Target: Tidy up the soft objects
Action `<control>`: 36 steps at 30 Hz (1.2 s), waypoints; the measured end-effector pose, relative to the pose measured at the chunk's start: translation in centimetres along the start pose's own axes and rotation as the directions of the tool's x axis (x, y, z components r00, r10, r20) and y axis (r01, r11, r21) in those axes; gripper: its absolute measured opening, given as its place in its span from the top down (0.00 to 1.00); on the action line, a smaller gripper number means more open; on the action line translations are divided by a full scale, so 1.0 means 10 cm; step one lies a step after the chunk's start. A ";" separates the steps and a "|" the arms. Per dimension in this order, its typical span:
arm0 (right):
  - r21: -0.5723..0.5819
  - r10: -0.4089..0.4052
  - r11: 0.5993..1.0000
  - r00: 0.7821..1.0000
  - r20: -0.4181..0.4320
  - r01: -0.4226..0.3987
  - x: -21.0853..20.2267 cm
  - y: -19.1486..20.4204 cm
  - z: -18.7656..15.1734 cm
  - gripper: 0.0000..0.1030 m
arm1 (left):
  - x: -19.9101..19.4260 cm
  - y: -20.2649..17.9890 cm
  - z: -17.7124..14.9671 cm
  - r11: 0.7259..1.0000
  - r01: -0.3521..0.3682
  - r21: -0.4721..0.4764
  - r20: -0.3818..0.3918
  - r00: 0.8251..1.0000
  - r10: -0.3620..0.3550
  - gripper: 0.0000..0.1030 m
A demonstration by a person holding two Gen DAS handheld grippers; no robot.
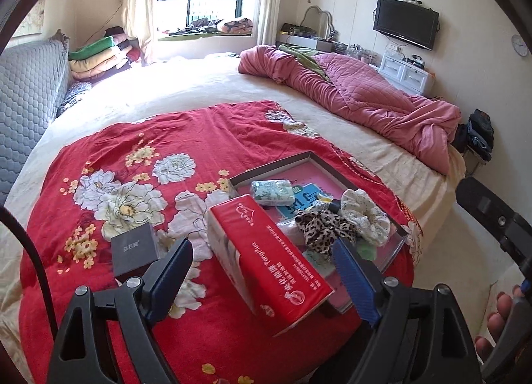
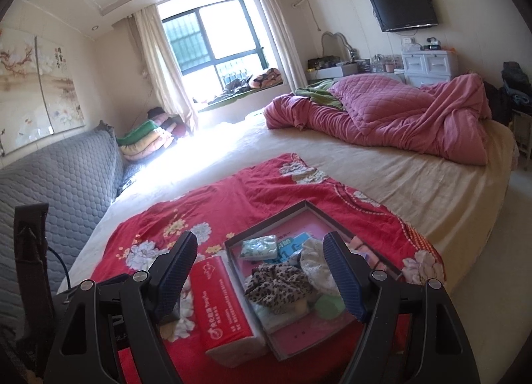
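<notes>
Left tool (image 1: 262,279): jaws spread wide, nothing between the pads; the red tissue pack (image 1: 266,261) lies below and beyond them, untouched. Right tool (image 2: 259,276): likewise released and empty, hanging above the shallow box (image 2: 232,240). No earlier view is available, so only the present stance is recorded. The tissue pack lies on the red floral bedspread (image 1: 166,138), one long side against the near-left wall of the box and partly riding up on its rim. Inside the box, on its pink floor: a small patterned tissue packet (image 1: 272,192) toward the far side, a leopard-print scrunchie (image 1: 321,227) near the middle, a pale floral scrunchie (image 1: 365,214) touching it on the right, and a green rounded item (image 2: 329,306) at the near edge, too hidden to identify. A small dark box (image 1: 134,247) stands apart on the bedspread to the left. Handling assessment: the scrunchies appear light and limp; they should compress under the pads and are best pinched across the bunched fabric ring. The tissue pack looks light but bulky, with slick film; a grip across its narrow width near the middle seems soundest, as an end grip may let it sag or slip. Nothing here appears fragile.
</notes>
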State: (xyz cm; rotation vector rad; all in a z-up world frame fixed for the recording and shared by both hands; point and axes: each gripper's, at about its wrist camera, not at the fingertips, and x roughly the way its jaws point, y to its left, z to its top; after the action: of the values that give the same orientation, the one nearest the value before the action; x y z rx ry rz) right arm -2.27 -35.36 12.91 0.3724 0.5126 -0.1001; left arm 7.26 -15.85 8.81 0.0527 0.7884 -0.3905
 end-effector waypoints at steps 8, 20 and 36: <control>-0.084 -0.079 0.994 0.996 -0.046 0.075 -0.16 0.08 -0.30 0.23 | -0.18 0.13 -0.26 0.999 -0.045 -0.028 -0.024 0.999 0.045 0.17; -0.151 -0.157 0.977 0.986 -0.051 0.148 -0.36 0.04 -0.49 0.23 | -0.27 0.05 -0.51 0.998 -0.065 -0.009 -0.054 0.996 0.064 0.17; -0.160 -0.184 0.974 0.971 -0.156 0.159 -0.22 -0.03 -0.84 0.23 | -0.08 -0.11 -0.72 0.998 -0.063 0.003 -0.105 0.992 0.063 0.17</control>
State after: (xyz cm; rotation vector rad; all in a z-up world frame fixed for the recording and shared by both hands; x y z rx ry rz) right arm -8.13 -32.47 7.17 0.1927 0.7165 -0.1987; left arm 1.46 -15.30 4.40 0.0984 0.8883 -0.3297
